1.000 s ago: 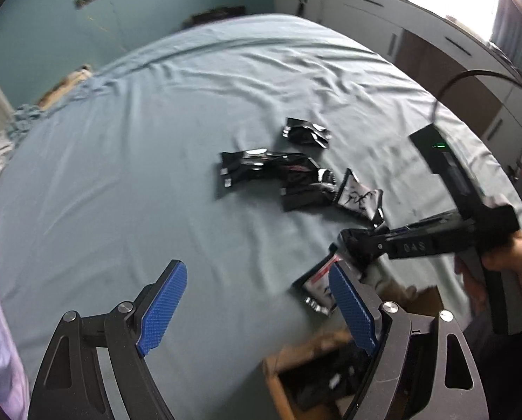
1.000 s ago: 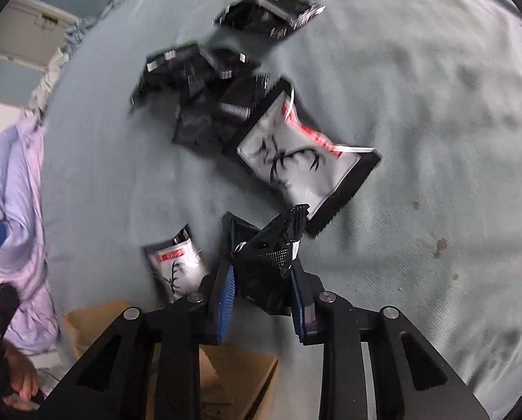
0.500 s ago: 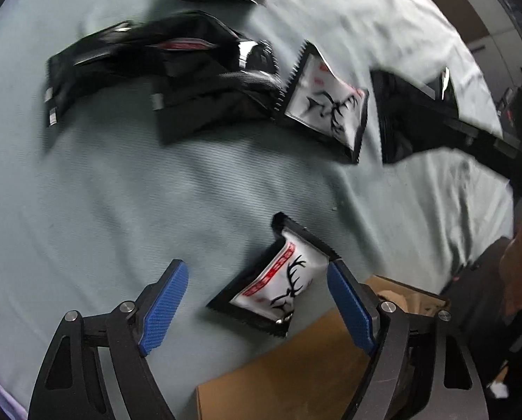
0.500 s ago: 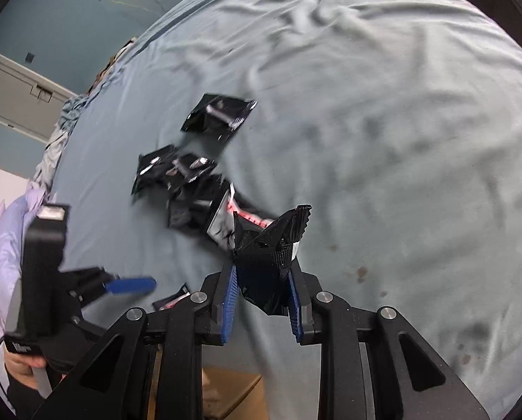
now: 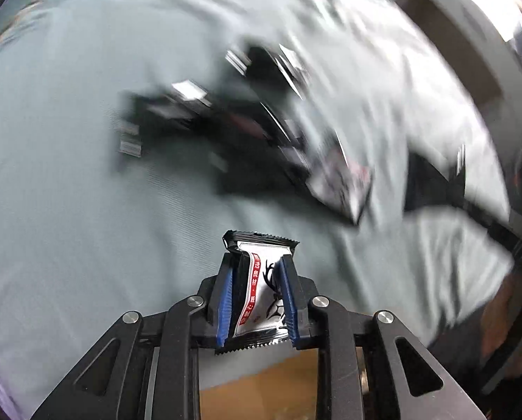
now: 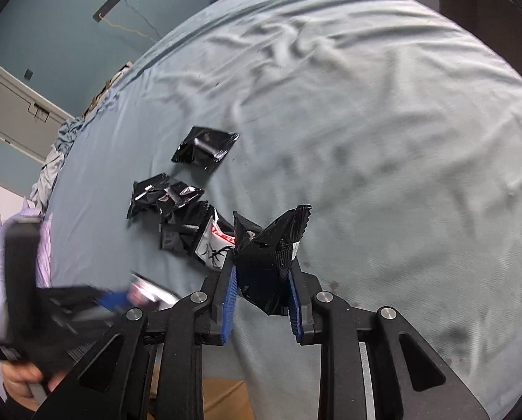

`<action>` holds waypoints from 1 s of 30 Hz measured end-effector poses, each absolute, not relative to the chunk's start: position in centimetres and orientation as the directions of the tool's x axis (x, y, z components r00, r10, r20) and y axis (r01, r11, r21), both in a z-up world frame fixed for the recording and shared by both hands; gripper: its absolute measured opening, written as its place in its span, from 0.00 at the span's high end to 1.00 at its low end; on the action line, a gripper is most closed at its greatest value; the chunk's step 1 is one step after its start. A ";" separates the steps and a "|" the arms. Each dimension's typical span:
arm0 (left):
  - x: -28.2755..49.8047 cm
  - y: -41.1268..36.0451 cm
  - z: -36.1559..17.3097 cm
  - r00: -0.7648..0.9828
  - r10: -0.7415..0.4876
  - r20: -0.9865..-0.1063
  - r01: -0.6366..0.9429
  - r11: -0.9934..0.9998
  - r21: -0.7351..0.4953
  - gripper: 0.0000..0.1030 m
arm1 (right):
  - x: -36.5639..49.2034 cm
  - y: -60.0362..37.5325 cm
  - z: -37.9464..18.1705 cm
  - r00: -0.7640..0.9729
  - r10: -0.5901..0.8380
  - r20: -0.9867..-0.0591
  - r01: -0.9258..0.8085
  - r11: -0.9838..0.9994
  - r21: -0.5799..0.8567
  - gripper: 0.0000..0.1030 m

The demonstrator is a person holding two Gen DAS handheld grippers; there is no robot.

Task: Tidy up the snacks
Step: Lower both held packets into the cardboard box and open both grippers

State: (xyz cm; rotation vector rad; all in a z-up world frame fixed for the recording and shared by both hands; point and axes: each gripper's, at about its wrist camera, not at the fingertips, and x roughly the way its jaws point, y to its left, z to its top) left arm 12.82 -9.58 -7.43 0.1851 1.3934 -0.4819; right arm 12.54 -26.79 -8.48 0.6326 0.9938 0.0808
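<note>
The snack packet (image 5: 261, 287) in my left gripper (image 5: 257, 301) is small and crinkly. Its front is silver-white with a black antler drawing and a red strip of writing down one side. Its top and bottom edges are black and cut in little zigzags. My left jaws are closing on it, and the blue pads (image 5: 224, 308) press on both its sides, so it bends a bit in the middle. It hangs over the grey-blue bed sheet (image 5: 68, 192), just above the brown cardboard box (image 5: 257, 392).

My right gripper (image 6: 261, 297) is clamped on a black packet (image 6: 264, 252). That one is shiny and scrunched, with a zigzag edge sticking up.

More black packets (image 6: 170, 206) lie in a heap on the sheet ahead, touching each other. One white packet with antlers (image 6: 212, 245) peeks out at the heap's near end. One black packet (image 6: 205, 148) lies alone, farther up the bed.

My left gripper points steeply down at the bed. My right one tilts down less. A hand (image 6: 22, 381) holds the left tool's handle at the bottom left of the right view. The left view is blurry past the packet.
</note>
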 end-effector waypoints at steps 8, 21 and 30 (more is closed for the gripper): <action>8.0 -2.4 1.9 0.356 -0.332 -0.874 0.349 0.914 -0.206 0.77 | 9.0 -26.9 -5.9 0.619 0.383 -0.686 0.152 0.798 0.584 0.77; -3.9 -3.2 1.4 0.328 -0.326 -0.886 0.558 0.824 -0.097 0.62 | 2.2 -26.0 -3.3 0.674 0.466 -0.573 -0.002 0.777 0.629 0.77; -3.9 -2.4 4.0 0.628 -0.167 -0.760 0.421 0.895 0.150 0.03 | -0.1 -22.8 -2.6 0.598 0.577 -0.556 -0.193 0.777 0.599 0.77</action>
